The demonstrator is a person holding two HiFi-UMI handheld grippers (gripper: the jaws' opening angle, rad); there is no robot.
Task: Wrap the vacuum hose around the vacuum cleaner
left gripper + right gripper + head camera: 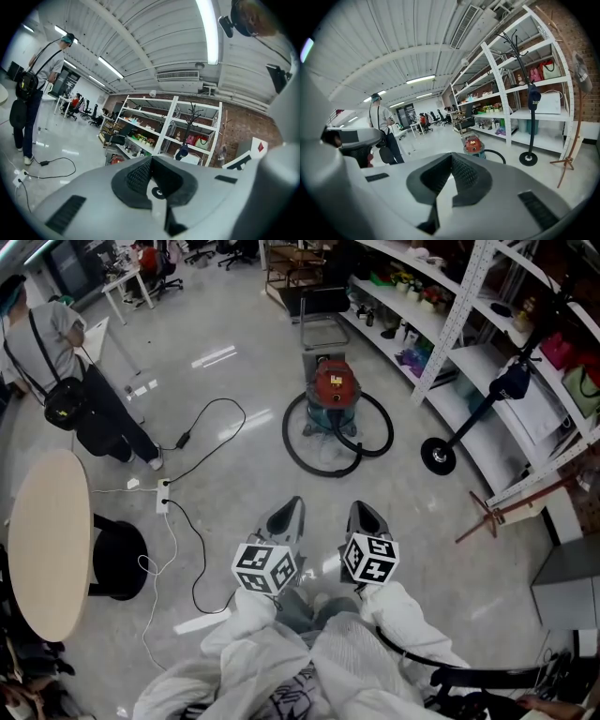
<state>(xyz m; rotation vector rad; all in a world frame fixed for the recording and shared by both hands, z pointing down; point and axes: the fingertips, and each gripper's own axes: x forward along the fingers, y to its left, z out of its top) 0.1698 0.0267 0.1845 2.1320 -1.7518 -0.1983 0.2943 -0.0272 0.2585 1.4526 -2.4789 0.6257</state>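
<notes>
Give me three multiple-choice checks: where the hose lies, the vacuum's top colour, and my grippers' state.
1. The vacuum hose lies: A on the round table; B looped on the floor by the vacuum cleaner; C on a shelf.
2. The vacuum cleaner's top is: A yellow; B red; C white.
3. The left gripper and right gripper are: A both shut, empty; B both wide open; C both gripping hose.
Key: 1 B, black loops show beside its base; 2 B, red lid in head view; 3 A, jaws meet with nothing between.
</notes>
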